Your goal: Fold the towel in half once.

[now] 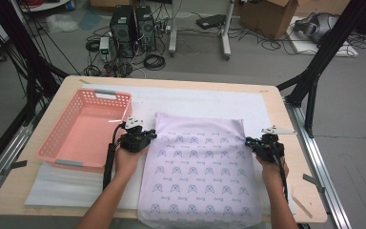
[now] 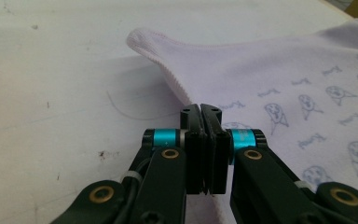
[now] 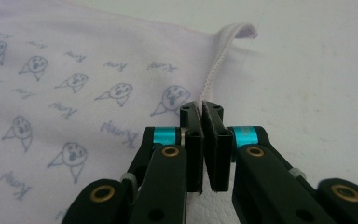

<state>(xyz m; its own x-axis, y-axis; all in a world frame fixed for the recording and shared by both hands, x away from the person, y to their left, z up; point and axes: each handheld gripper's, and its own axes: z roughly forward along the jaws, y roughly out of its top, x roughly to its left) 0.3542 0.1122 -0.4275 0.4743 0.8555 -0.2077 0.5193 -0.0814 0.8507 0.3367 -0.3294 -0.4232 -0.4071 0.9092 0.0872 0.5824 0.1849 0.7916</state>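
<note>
At cloth point(image 1: 198, 171) edges, 2 clamped grippers

My two handheld grippers are matte black, each with flat jaws, teal anodised rollers and brass-ringed pivot screws. The left gripper point(image 2: 200, 109) and right gripper point(image 3: 200, 106) each carry a grey three-cornered plate on top. Black cables trail back along my bare, sleeveless forearms.

Left gripper point(image 1: 148, 135), right gripper point(image 1: 249, 141) at cloth point(image 1: 198, 167) edges.
</note>
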